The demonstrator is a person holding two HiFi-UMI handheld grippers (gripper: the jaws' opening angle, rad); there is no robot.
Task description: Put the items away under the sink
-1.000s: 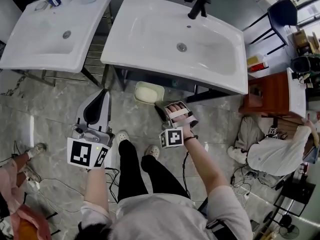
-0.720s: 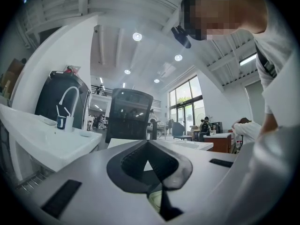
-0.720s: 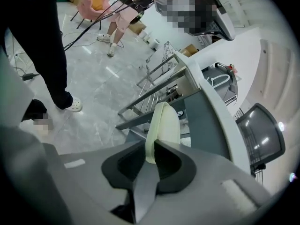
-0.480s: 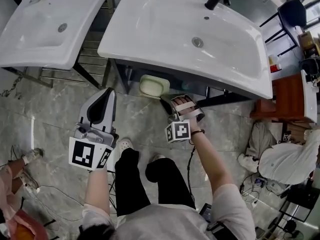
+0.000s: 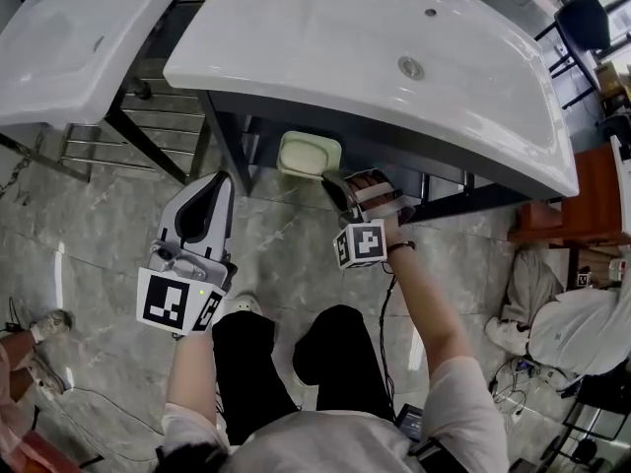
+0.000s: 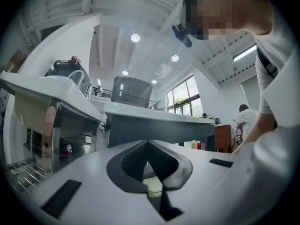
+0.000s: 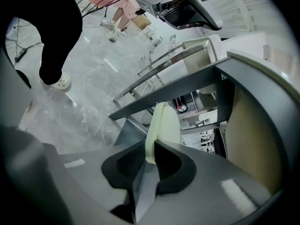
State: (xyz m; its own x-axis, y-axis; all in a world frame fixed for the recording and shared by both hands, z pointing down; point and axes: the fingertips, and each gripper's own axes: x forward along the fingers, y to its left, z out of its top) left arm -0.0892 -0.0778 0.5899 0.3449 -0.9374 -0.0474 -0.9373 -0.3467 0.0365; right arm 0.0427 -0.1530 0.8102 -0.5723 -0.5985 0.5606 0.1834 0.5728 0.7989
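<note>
Grey left claw (image 5: pixel 221 179), right claw (image 5: pixel 335 187), black-and-white marker cubes (image 5: pixel 175 304); white short-sleeved shirt (image 5: pixel 335 443), black trousers (image 5: pixel 330 358).

white sinks (image 5: pixel 325 47) (image 5: pixel 59 37): 2 | pale green soap dish (image 5: pixel 309 153): 1 | brown cabinet (image 5: pixel 582 210): 1

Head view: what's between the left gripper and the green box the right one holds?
The sink stand's dark leg, then bare floor. The left gripper is apart from the box; the head view shows it.

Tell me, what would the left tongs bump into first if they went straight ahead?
Probably the dark front of the sink stand, right beyond the tips of the left tongs. How far away, I can't tell.
</note>
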